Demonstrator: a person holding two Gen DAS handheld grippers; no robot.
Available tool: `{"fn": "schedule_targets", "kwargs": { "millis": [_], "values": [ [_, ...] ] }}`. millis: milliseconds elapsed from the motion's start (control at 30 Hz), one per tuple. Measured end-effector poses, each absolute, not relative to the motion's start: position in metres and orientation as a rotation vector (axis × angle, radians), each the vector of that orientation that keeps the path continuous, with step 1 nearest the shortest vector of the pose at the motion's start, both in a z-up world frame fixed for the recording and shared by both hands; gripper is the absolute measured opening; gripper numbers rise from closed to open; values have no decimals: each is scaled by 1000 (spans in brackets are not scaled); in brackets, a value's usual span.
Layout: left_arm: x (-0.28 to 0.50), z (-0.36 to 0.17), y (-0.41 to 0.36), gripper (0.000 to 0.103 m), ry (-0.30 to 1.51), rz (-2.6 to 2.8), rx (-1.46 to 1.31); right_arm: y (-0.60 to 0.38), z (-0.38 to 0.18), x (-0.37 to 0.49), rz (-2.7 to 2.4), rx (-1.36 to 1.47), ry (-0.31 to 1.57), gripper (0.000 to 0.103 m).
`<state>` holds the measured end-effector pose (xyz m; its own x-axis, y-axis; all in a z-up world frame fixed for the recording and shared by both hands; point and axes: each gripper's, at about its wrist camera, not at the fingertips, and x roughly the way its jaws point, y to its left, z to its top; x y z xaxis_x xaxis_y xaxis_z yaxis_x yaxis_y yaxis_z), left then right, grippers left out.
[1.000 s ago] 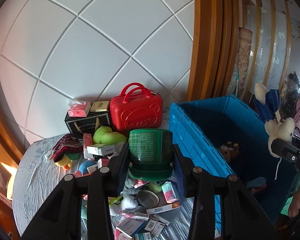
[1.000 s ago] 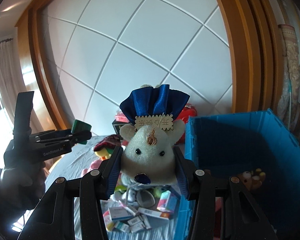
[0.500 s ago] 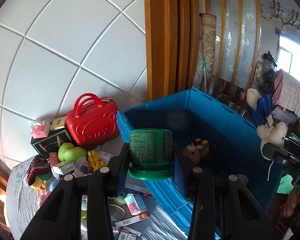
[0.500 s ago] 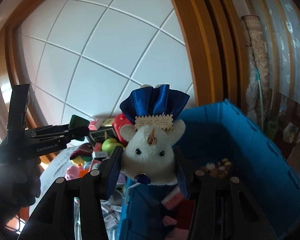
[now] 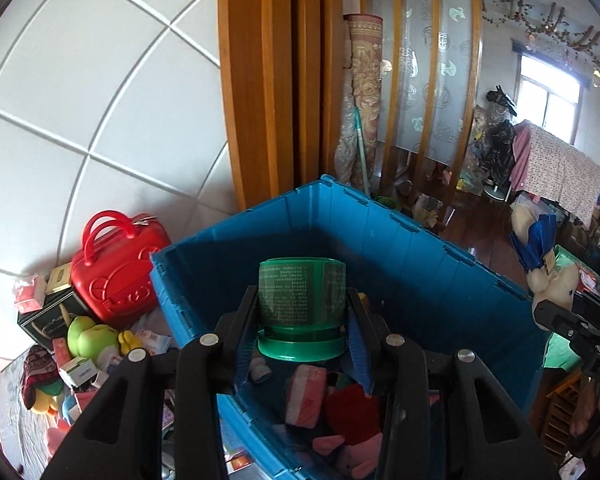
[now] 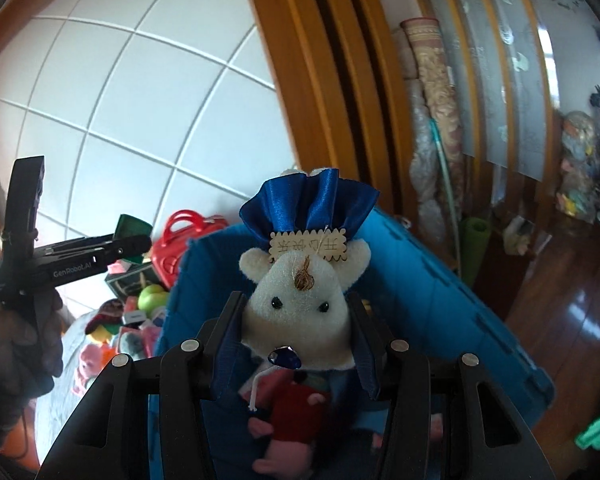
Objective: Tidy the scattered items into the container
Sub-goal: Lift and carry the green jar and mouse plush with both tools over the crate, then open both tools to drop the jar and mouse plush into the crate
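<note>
My left gripper [image 5: 302, 334] is shut on a green jar [image 5: 302, 304], held lid-down above the open blue crate [image 5: 440, 264]. My right gripper [image 6: 298, 332] is shut on a white plush mouse with a blue satin bow [image 6: 300, 300], held over the same crate [image 6: 424, 280]. Soft toys in pink and red [image 5: 340, 412] lie in the crate bottom. In the right wrist view the left gripper [image 6: 130, 242] shows at the left with the jar. In the left wrist view the plush [image 5: 540, 264] shows at the right.
Left of the crate the table holds a red toy suitcase [image 5: 116, 268], a black box [image 5: 48, 320], a green plush [image 5: 88, 336], a knitted hat [image 5: 36, 372] and several small boxes. A wooden frame [image 5: 276, 80] and white tiled wall stand behind. Dark wood floor lies to the right.
Both grippers have swung right from the cluttered table to above the blue crate, each still holding its item. The crate now fills the middle of both views.
</note>
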<state>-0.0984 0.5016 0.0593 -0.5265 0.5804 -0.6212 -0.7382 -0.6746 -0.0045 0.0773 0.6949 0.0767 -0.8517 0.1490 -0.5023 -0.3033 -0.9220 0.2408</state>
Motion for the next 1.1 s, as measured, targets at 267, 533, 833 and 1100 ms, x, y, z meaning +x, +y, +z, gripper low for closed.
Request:
{"fn": "schedule_targets", "kwargs": {
  "millis": [267,533,833,1100],
  "values": [
    [-100,54,528,40,347,2162,-773,711,70,82,2726,-719,480,49],
    [-101,49,544,40,353,2134,-775,715,63,89,2699,-738,492,49],
    [-105,49,557,40,347,2124,-782,718,62,86,2697,-753,477,49],
    [-114,48,556,103,310,2129,-799,710,63,79,2732,-749,435,97]
  ]
}}
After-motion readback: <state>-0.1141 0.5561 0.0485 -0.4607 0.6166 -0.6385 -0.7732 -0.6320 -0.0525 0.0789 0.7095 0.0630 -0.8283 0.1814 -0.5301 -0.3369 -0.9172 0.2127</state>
